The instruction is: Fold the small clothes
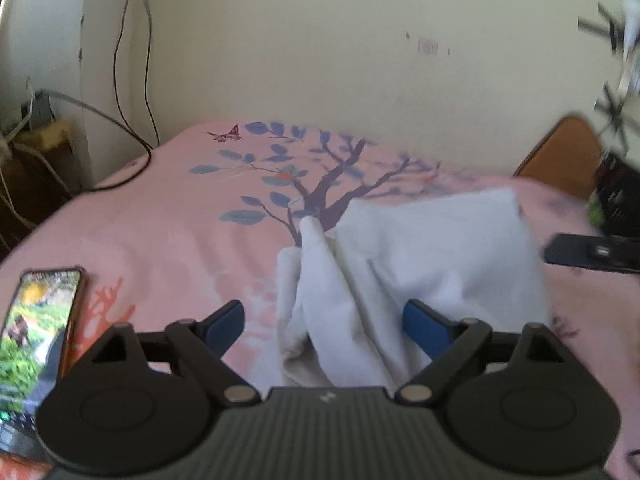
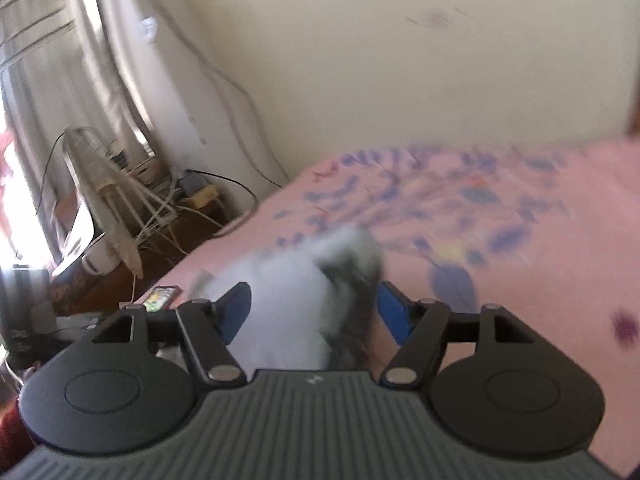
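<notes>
— Currently, how far has folding been carried?
— A white cloth (image 1: 420, 264) is seen rumpled near the bed's (image 1: 160, 240) right edge; flattening remains. Both the left gripper (image 1: 323, 320) and right gripper (image 2: 314, 308) are spread, nothing clamped.
— Surroundings?
— A pink sheet, a phone (image 1: 36, 332) at the left edge, cream walls.

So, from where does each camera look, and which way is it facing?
Left wrist view: sits on the left tool, looks down across the pink bedsheet at the white garment; its own open blue fingers show.
Right wrist view: sits on the right tool, faces the bed corner and fan; open fingers show, picture blurred.
Shared: sheet, garment, phone.
</notes>
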A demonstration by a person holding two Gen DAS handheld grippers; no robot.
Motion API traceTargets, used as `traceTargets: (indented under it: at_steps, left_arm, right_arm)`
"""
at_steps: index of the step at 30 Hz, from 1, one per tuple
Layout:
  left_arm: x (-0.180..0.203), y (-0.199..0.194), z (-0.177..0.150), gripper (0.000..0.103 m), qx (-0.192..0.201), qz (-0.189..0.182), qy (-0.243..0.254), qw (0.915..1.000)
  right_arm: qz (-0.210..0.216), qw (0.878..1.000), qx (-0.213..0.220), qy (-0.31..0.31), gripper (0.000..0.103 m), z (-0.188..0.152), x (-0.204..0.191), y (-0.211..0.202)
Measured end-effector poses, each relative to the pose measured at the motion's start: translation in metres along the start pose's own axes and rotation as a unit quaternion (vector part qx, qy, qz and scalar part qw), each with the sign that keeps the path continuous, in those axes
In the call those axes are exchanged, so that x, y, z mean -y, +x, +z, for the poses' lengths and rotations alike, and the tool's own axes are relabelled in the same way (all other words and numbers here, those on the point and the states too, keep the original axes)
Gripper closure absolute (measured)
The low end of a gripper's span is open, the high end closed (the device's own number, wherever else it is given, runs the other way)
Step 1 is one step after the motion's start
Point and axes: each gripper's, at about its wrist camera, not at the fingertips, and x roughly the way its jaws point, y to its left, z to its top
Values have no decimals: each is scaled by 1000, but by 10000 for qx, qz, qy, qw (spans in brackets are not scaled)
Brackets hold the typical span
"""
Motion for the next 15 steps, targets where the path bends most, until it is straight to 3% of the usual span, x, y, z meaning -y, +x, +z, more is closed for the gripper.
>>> traceTargets:
  at_steps: [5, 8, 10, 15]
  left_arm:
    - [19, 3, -5, 2, 80, 475, 448, 9978]
    - [19, 6, -6, 1, -38, 509, 326, 9982]
    - [16, 10, -6, 0, -133, 484, 185, 9986]
    - [5, 20, -10, 0, -265, 315, -194, 9990]
  right_arm:
    - [135, 9978, -213, 621, 28, -24, 20, -3]
    - [223, 9954, -379, 846, 27, -31, 20, 5]
    - [225, 9966, -357, 715, 17, -30, 14, 5]
    - [270, 9975, -438, 491, 12, -32, 5, 8]
